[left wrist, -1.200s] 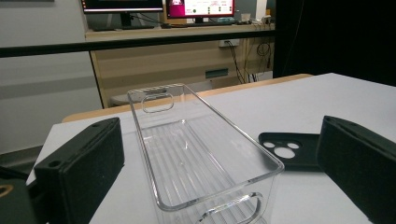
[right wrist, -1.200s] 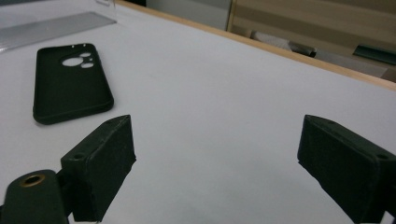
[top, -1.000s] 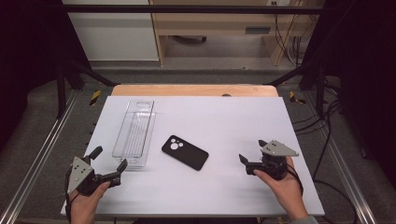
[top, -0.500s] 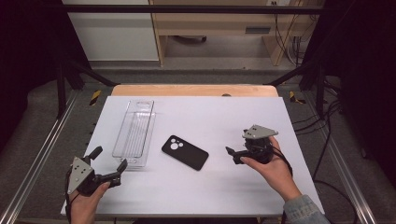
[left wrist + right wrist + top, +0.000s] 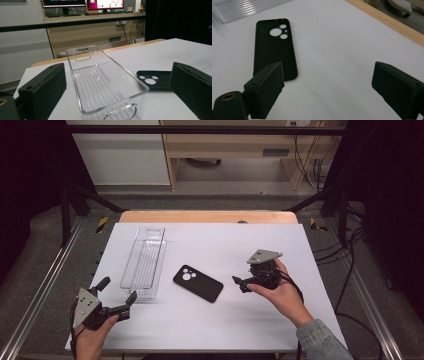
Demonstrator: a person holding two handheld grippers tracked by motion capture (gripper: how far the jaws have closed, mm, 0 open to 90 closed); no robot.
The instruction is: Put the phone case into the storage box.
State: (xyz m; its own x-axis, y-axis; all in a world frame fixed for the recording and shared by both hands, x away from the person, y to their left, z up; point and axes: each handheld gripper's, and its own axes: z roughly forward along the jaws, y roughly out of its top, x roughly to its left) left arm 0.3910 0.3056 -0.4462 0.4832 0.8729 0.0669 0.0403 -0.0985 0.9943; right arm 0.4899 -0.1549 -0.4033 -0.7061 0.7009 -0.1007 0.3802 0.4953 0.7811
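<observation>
One phone case, one clear tray, two grippers, all on my white table (image 5: pixel 310 250).

My right gripper (image 5: pixel 243 282), jaws wide and empty, hovers just right of the black phone case (image 5: pixel 198 283); it seems not to touch. My left gripper (image 5: pixel 118 296), open and empty, faces the clear tray (image 5: pixel 145 262), near left.

Between the wide-parted jaws of the left gripper (image 5: pixel 117 95), a clear plastic tray (image 5: pixel 105 82) is seen lengthwise on the white table (image 5: pixel 175 53). A black phone case (image 5: pixel 153 80) is lain at about three o'clock of the tray, seemingly just apart from it.
</observation>
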